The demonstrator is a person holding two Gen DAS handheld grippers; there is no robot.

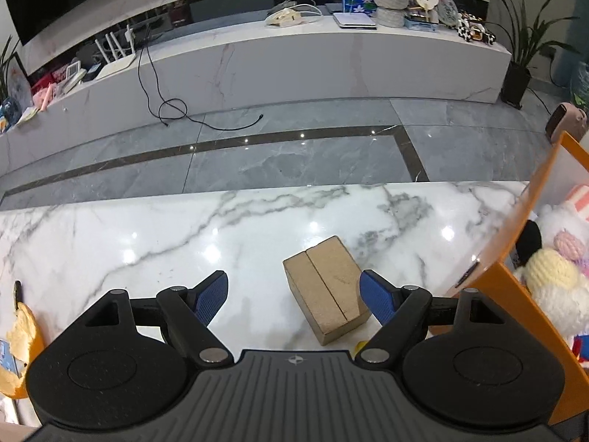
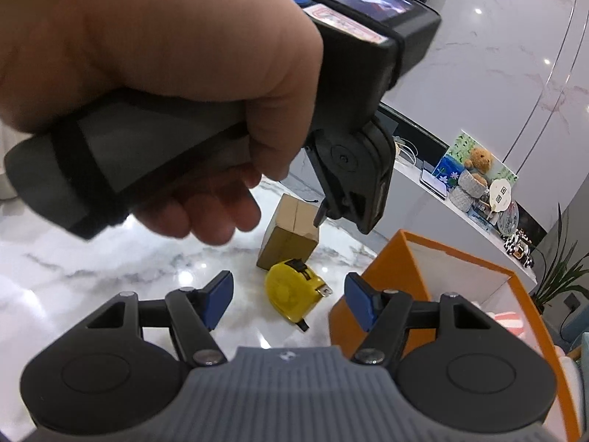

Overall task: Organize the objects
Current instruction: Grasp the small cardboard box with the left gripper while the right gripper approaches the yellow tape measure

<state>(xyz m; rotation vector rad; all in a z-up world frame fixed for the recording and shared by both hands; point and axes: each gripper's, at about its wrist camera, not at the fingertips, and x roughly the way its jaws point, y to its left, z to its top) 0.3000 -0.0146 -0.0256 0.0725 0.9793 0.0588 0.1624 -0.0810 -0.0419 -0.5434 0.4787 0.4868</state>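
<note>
A small brown cardboard box (image 1: 325,289) lies on the white marble table (image 1: 147,243). My left gripper (image 1: 292,294) hangs open just above it; the box sits between the blue pads, close to the right one, untouched. In the right wrist view the same box (image 2: 289,237) lies further off, behind a yellow tape measure (image 2: 292,289). My right gripper (image 2: 289,300) is open and low over the table, the tape measure lying between its blue pads without contact. A person's hand (image 2: 165,59) holding the left gripper's handle fills the upper part of that view.
An orange bin (image 1: 515,294) (image 2: 390,269) holding plush toys (image 1: 556,280) stands at the table's right. A yellowish object (image 1: 22,335) lies at the table's left edge. Beyond the table are grey floor tiles, a cable (image 1: 173,110) and a cluttered white ledge (image 1: 294,48).
</note>
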